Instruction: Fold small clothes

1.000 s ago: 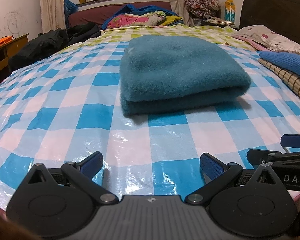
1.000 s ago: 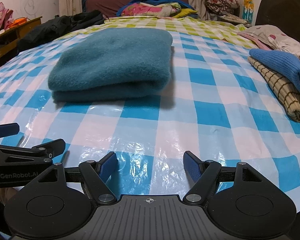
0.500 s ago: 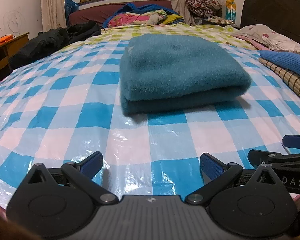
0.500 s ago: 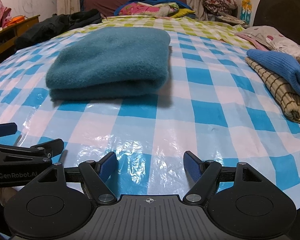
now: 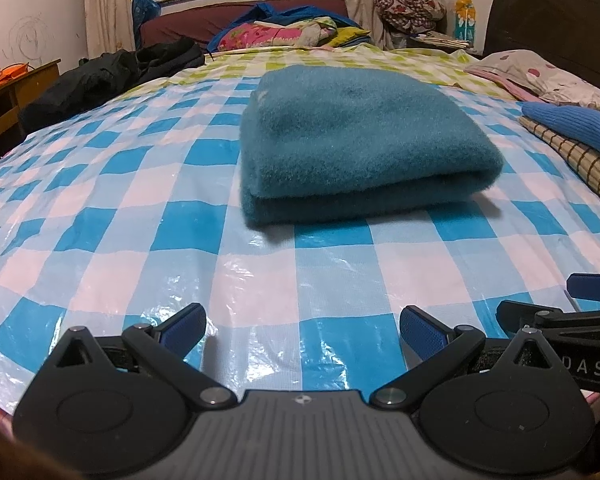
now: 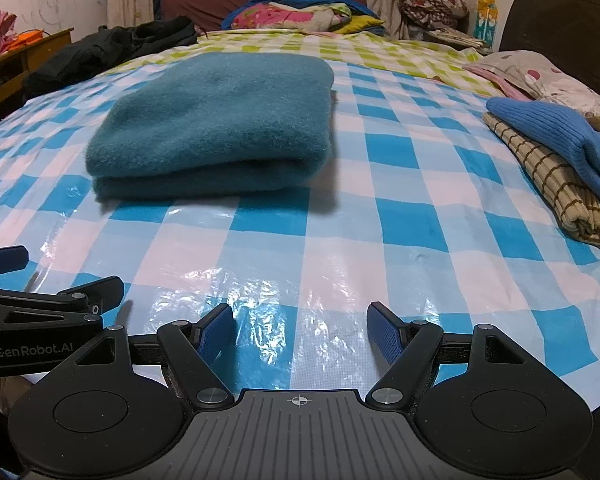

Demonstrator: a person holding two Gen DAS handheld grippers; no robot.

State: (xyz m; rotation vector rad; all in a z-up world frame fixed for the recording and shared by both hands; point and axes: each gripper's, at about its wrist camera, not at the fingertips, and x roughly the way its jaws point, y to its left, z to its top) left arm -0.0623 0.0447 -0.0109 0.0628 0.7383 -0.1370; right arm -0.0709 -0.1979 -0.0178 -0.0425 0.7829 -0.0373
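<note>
A teal fleece garment point(image 5: 352, 140) lies folded flat on the blue-and-white checked plastic sheet point(image 5: 140, 240) over the bed; it also shows in the right wrist view point(image 6: 220, 128). My left gripper point(image 5: 302, 326) is open and empty, low over the sheet's near edge, well short of the garment. My right gripper point(image 6: 300, 330) is open and empty, beside the left one. Each gripper shows at the edge of the other's view: the right one point(image 5: 560, 300) and the left one point(image 6: 52, 280).
A folded stack with a blue knit point(image 6: 560, 140) on a checked cloth point(image 6: 556, 192) lies at the right. A pillow point(image 6: 540, 76) and dark headboard point(image 6: 560, 20) are behind it. A black jacket point(image 5: 100, 76) lies far left; mixed bedding point(image 5: 284, 32) at the back.
Both grippers have stayed open and shifted only slightly; the garment looks a little nearer and further right in the right wrist view. The garment has not moved.
</note>
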